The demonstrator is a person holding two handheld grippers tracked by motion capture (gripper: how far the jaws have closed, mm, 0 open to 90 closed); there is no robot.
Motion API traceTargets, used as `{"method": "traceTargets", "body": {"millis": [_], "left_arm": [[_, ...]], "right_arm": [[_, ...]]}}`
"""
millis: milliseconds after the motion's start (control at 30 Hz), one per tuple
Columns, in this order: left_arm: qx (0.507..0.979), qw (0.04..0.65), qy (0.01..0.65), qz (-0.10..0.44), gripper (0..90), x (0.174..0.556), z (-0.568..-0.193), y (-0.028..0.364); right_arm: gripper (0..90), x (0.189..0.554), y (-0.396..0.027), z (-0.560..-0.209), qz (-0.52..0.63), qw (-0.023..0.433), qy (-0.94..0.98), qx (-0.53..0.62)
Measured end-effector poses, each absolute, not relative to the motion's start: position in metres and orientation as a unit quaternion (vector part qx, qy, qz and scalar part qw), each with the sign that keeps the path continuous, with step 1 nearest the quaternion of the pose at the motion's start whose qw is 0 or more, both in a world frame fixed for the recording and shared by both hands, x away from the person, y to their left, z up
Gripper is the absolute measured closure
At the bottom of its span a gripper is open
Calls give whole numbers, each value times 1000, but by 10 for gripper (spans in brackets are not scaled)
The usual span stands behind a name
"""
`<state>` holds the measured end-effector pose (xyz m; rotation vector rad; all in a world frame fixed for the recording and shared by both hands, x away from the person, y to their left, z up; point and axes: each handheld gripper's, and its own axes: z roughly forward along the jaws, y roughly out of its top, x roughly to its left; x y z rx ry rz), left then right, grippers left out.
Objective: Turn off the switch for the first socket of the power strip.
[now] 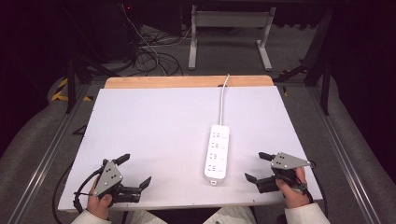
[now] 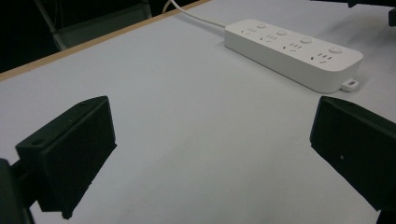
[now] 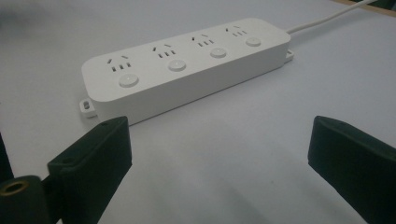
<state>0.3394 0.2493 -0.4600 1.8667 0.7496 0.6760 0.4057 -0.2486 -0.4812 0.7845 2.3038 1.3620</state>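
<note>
Two grippers, left (image 1: pixel 135 170) and right (image 1: pixel 254 166), agape; one four-socket power strip (image 1: pixel 217 151).

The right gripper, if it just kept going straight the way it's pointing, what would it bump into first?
Probably the white power strip. The right gripper points its open jaws leftward across the table, and the strip lies just ahead with only bare white tabletop between. Depth is hard to judge, so it might just clip the strip's near end.

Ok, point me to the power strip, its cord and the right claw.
power strip (image 1: pixel 217 151): high view, middle of its top face.
cord (image 1: pixel 222 100): high view, mid-run toward the table's far edge.
right claw (image 1: pixel 258 166): high view, midway between its tips.
</note>
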Motion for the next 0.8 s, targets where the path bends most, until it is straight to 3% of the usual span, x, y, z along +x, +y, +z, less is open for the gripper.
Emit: {"method": "traceTargets", "body": {"millis": [367, 800], "left_arm": [[769, 485, 307, 281, 6, 340, -461, 249], [761, 499, 308, 277, 6, 340, -459, 250]], "right_arm": [[66, 405, -241, -491, 479, 166, 814, 284], [66, 401, -241, -481, 468, 205, 813, 279]]}}
